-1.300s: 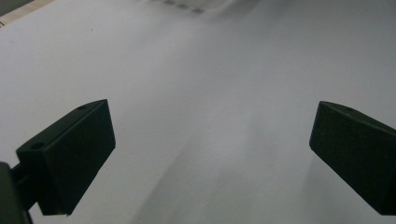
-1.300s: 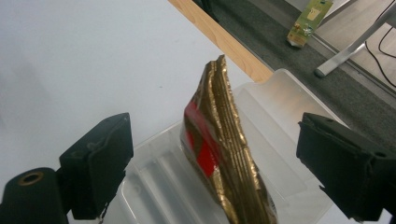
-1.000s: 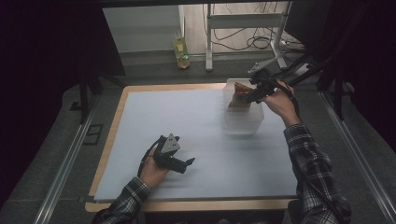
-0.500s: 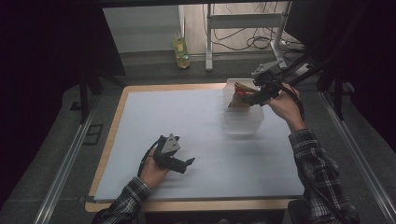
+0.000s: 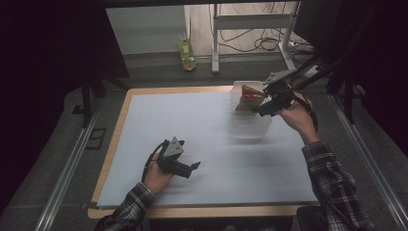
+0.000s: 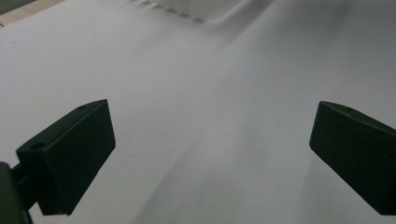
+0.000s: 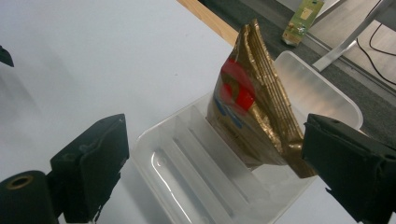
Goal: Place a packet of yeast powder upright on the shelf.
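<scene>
The right gripper (image 5: 266,103), jaws released, hovers over the clear tray (image 5: 250,129) holding an upright gold packet (image 7: 254,100). The left gripper (image 5: 185,168), also released, rests at 7 o'clock on the white mat (image 5: 192,120). A bottle (image 5: 186,48) stands on the floor at 12 o'clock.

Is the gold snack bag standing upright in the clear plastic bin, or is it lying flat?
Upright, a little tilted. The gold bag stands on its lower edge inside the clear bin, its sealed top pointing up above the rim, leaning toward the bin's far end.

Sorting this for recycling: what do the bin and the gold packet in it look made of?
Bin: clear, glossy plastic by the look; the table shows through its ribbed floor. Packet: probably metallic foil film, shiny gold with red and blue print and crimped edges.
</scene>
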Tool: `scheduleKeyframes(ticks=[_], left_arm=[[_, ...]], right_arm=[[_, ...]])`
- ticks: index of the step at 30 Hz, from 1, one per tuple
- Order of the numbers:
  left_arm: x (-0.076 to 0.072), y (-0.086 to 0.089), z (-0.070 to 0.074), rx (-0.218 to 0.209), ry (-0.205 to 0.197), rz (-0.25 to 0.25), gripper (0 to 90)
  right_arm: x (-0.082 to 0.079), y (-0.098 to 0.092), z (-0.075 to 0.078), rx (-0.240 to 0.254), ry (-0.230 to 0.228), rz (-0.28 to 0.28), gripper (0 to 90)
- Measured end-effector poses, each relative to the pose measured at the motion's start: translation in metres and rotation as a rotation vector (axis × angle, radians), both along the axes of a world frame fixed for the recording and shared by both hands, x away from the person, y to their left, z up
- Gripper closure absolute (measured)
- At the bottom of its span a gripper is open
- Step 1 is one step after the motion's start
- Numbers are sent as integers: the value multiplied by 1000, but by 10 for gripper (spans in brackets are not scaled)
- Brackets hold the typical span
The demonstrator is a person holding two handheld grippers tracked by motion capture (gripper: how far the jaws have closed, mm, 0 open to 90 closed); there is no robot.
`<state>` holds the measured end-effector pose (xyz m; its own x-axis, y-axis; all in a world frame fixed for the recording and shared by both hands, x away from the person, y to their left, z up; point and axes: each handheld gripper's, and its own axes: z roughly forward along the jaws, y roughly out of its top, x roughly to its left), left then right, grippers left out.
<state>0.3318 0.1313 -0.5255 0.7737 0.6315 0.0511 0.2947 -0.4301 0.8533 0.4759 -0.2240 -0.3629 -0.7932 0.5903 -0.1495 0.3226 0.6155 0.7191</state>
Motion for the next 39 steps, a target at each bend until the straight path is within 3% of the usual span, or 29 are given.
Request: scheduleKeyframes(ticks=[39], left_arm=[[-6,8,3,-14,18,14,4]], right_arm=[[-34,-1,-16,26,18,40,52]])
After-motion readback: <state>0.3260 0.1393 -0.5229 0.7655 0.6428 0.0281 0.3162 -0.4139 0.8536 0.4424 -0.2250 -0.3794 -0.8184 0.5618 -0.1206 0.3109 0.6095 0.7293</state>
